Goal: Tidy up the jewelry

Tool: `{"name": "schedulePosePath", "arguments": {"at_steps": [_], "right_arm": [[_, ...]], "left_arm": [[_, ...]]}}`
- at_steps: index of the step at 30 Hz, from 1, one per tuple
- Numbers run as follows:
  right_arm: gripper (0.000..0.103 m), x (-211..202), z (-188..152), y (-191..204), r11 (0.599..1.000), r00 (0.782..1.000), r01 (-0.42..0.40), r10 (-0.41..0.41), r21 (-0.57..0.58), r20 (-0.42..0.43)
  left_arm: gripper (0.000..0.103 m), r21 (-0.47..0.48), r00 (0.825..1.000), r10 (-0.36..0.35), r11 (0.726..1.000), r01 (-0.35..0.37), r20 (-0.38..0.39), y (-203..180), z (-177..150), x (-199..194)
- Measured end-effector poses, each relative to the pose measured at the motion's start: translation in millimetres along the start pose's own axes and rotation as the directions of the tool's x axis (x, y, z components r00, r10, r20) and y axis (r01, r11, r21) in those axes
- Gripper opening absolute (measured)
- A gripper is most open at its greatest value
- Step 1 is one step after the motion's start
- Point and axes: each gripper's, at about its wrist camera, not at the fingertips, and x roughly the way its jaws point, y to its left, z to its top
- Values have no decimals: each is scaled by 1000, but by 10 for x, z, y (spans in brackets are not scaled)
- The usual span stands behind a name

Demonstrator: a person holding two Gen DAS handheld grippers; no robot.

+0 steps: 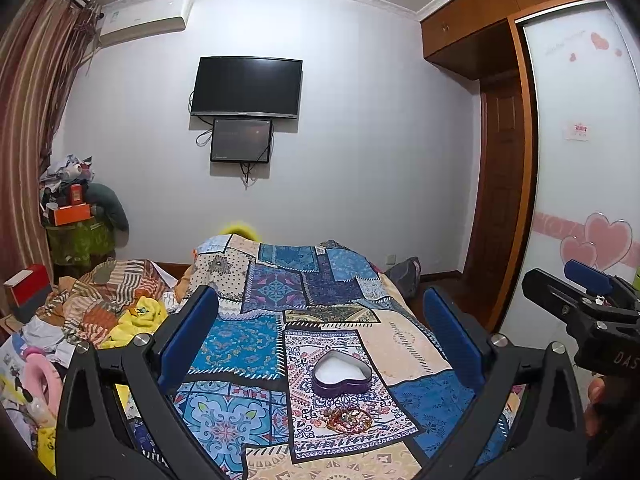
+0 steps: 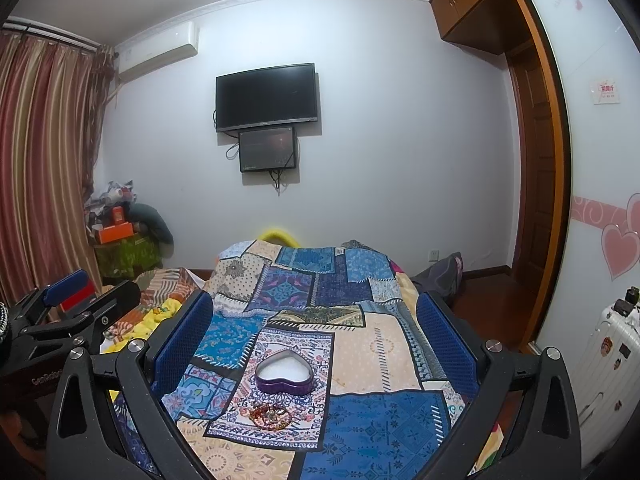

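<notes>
Left gripper (image 1: pixel 320 340) is held above the bed, its ribbed blue pads wide apart, nothing clamped. On the patchwork quilt (image 1: pixel 256 344) a purple heart-shaped tin (image 1: pixel 341 374) with white lining sits open, and a tangle of red-gold beaded jewelry (image 1: pixel 347 420) lies just in front of it. Right gripper (image 2: pixel 314 334) is likewise spread, empty, above the same spot.

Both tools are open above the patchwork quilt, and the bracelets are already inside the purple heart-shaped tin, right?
Not quite. Both wrist views show the tangle of red and gold bracelets lying on the patchwork quilt just in front of the purple heart-shaped tin, whose white lining is bare. The left tool and right tool are open.
</notes>
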Motion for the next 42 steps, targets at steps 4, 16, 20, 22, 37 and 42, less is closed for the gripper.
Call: {"name": "schedulePosePath", "arguments": {"at_steps": [4, 16, 20, 22, 37, 42], "right_arm": [[101, 0, 4, 5, 1000, 1000, 0, 0, 0, 0], [101, 12, -9, -3, 1000, 1000, -1, 1, -2, -4], [101, 15, -10, -5, 1000, 1000, -2, 2, 0, -4], [101, 15, -12, -3, 1000, 1000, -1, 1, 0, -4], [101, 10, -17, 5, 1000, 1000, -1, 1, -3, -5], [101, 11, -6, 9, 1000, 1000, -3, 3, -5, -2]], "left_arm": [[103, 0, 1000, 2, 1000, -2, -3, -4, 8, 14], [103, 5, 1000, 1, 1000, -1, 0, -7, 14, 4], [103, 9, 1000, 1, 1000, -1, 5, -18, 18, -11], [103, 11, 1000, 1, 1000, -1, 6, -24, 20, -11], [103, 18, 1000, -7, 1000, 7, 4, -40, 27, -38], [103, 18, 1000, -6, 1000, 6, 2, -41, 30, -36]]}}
